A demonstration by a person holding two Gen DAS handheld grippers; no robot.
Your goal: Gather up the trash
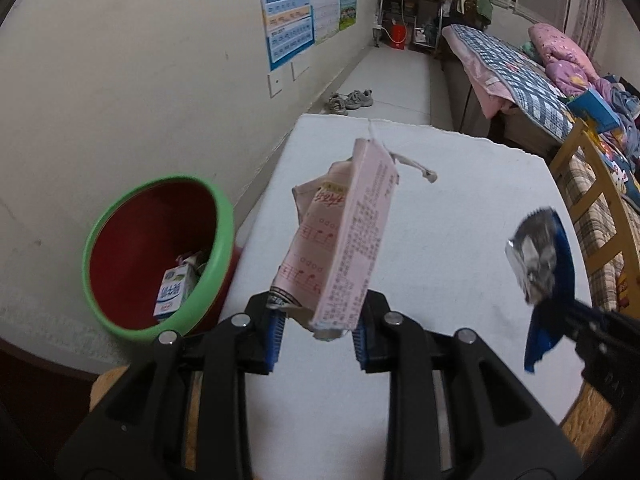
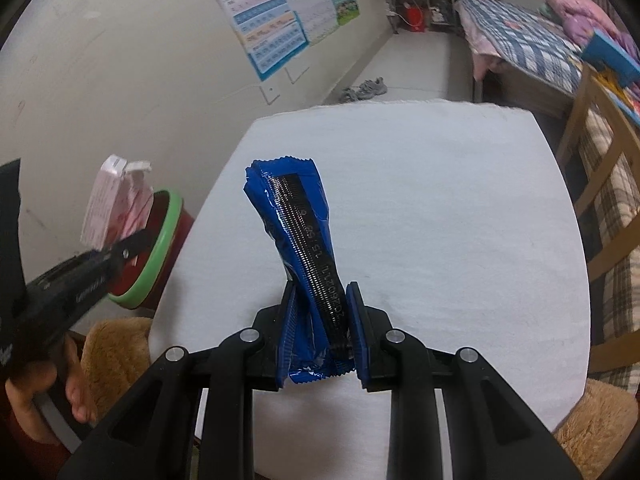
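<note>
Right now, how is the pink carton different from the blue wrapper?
The pink carton is a stiff, printed paper box; the blue wrapper is soft, shiny, crinkled foil. The carton is in the left tongs beside the green-rimmed bin; the wrapper is in the right tongs over the white table. Both are held clear of the table.

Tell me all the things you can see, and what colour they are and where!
pink carton: one, pink, held up in the left gripper
blue wrapper: one, blue, silver inside, held up in the right gripper
bin: one, red with green rim, left of the table
milk box: one, white and blue, inside the bin
table: one, white top, below both grippers
shoes: one pair, grey, floor by wall
left gripper: black, blue pads
right gripper: black, blue pads
</note>
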